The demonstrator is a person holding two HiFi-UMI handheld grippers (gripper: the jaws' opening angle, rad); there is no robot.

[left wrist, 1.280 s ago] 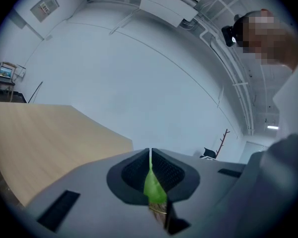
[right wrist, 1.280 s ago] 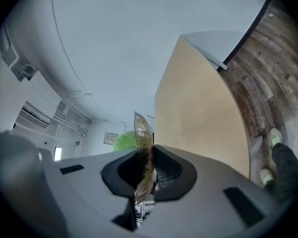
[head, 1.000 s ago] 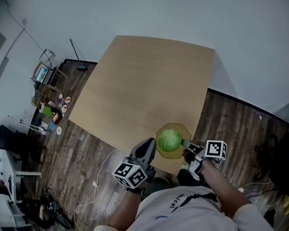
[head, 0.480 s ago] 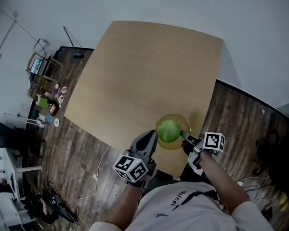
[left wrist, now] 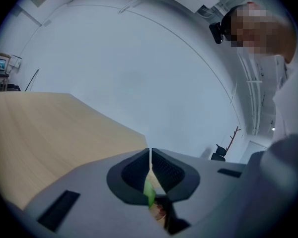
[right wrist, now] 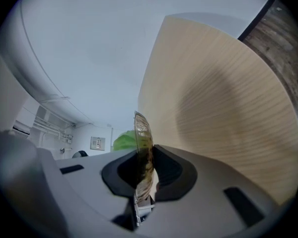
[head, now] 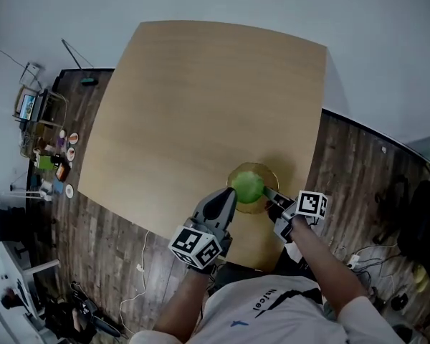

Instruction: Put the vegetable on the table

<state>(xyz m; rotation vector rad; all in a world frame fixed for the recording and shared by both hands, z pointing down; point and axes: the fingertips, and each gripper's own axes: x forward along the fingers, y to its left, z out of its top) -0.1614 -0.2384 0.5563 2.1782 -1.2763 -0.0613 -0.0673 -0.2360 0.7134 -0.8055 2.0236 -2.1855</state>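
A round green vegetable lies in an amber glass bowl near the front corner of the pale wooden table. My right gripper is shut on the bowl's right rim; the right gripper view shows that rim edge-on between the jaws of the right gripper, with the vegetable behind. My left gripper touches the vegetable's left side. Its jaws are closed, and a green sliver of the vegetable sits between the pads. Whether the bowl rests on the table I cannot tell.
The table's near edge runs just under both grippers, with dark plank floor beyond it. A low shelf with bottles stands far left and a white cable lies on the floor. The person's torso fills the bottom.
The head view has shifted, so more of the table shows. Both grippers, the bowl and the vegetable stay together and now sit a little farther in from the table's corner.
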